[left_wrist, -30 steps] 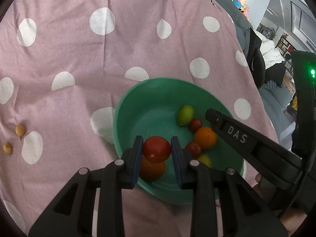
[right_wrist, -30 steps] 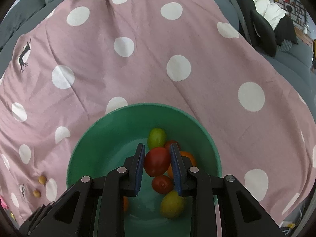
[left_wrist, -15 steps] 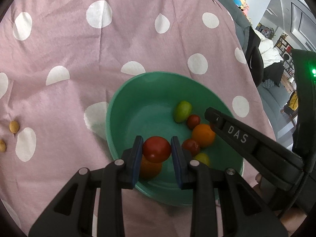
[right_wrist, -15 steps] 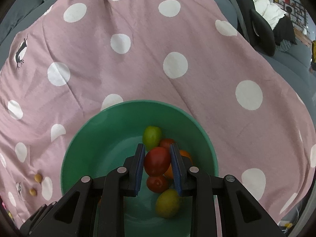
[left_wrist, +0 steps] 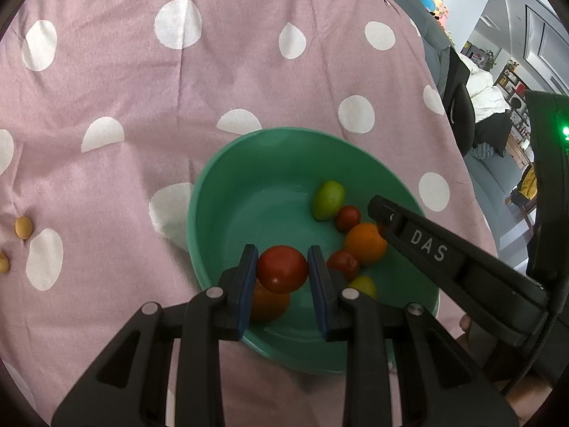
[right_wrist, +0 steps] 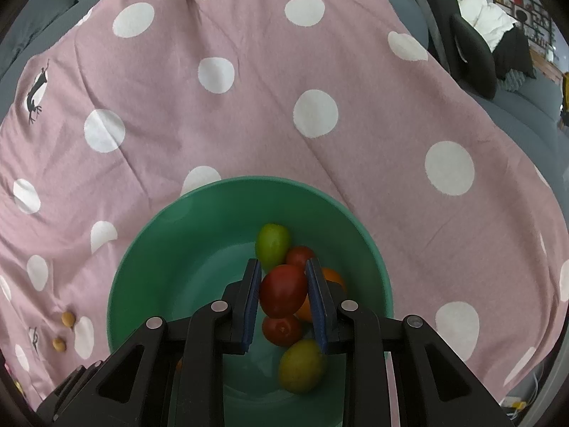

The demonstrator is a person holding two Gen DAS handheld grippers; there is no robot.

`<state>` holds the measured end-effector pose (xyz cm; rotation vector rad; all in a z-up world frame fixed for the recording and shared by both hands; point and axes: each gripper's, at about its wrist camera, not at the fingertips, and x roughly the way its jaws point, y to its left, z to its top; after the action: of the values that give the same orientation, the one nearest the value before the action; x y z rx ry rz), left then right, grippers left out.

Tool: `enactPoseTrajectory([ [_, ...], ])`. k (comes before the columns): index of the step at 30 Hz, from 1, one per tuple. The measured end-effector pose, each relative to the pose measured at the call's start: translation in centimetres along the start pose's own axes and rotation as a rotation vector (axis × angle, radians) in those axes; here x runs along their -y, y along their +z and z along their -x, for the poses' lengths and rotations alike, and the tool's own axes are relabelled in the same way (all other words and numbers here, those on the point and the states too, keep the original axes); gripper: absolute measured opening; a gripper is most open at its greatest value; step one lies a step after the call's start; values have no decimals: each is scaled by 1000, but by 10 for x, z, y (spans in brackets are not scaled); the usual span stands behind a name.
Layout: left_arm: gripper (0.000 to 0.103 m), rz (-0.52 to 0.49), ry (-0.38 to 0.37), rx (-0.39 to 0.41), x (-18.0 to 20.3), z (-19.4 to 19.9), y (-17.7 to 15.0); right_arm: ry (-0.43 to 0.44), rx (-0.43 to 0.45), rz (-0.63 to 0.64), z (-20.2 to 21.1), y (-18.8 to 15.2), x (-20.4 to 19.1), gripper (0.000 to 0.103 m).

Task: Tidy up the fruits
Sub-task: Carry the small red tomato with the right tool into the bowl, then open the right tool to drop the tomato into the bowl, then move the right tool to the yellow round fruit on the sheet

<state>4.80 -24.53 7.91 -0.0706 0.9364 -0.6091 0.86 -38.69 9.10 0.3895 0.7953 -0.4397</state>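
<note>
A green bowl (left_wrist: 227, 192) sits on a pink polka-dot cloth and shows in the right wrist view too (right_wrist: 149, 249). It holds several fruits: a green one (left_wrist: 329, 199), an orange (left_wrist: 366, 243) and small red tomatoes (left_wrist: 348, 217). My left gripper (left_wrist: 282, 272) is shut on a red tomato (left_wrist: 282, 268) above the bowl's near side, over another orange (left_wrist: 268, 304). My right gripper (right_wrist: 283, 293) is shut on a red tomato (right_wrist: 282, 290) above the fruit pile; its black body (left_wrist: 444, 259) reaches into the bowl from the right.
Two small tan nut-like pieces (left_wrist: 23, 227) lie on the cloth far left of the bowl, also in the right wrist view (right_wrist: 67, 319). A grey sofa (right_wrist: 515, 106) and black cushions (right_wrist: 473, 53) lie beyond the cloth's right edge.
Both views have shifted slightly, and the bowl sits a little further left in the left wrist view than a second ago. Both grippers still hold their tomatoes.
</note>
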Motion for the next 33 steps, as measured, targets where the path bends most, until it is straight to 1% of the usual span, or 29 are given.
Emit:
enactPoseTrajectory([
  [2,31,9,-10,1,-1,0,1,-4,2,1,1,-1,-1,28],
  [3,35,14,-24,0,-2,0,1,-9,2,1,1,-1,-1,28],
  [4,41,12,-36,-2,-2,2,1,-12,3,2,2,-1,-1,28],
  [5,44,6,-46,2,-1,4,2,-12,6,4,3,-1,-2,28],
  [6,50,2,-50,13,-1,7,2,-10,8,6,3,-1,-2,28],
  [7,60,6,-40,30,-1,11,3,-8,6,7,4,-1,-2,29],
  [8,62,10,-28,41,-3,14,3,-7,4,7,4,-1,-2,31],
  [9,63,7,-13,47,-4,17,4,-9,5,7,4,-1,-2,35],
  [10,64,3,-15,52,-5,20,5,-4,10,2,5,0,-1,40],
  [11,66,0,-14,55,-7,24,6,2,14,-2,6,0,-1,41],
  [12,71,1,-2,59,-9,27,6,9,17,-5,7,0,0,42],
  [13,73,5,19,70,-13,31,7,13,22,-6,8,1,0,42],
  [15,73,23,57,91,-22,40,8,11,31,-7,10,2,-1,42],
  [17,73,54,69,104,-36,50,9,12,32,-6,11,2,-3,42],
  [20,73,145,103,144,-69,72,11,43,31,8,12,2,-8,42],
  [23,73,241,205,174,-105,93,9,69,32,23,13,2,-16,42],
  [28,73,363,345,205,-153,119,-4,102,35,62,18,-1,-32,42],
  [31,73,425,407,197,-178,126,-14,121,36,94,20,-3,-45,42],
  [33,73,453,451,192,-192,129,-19,155,34,115,22,-4,-57,42],
])
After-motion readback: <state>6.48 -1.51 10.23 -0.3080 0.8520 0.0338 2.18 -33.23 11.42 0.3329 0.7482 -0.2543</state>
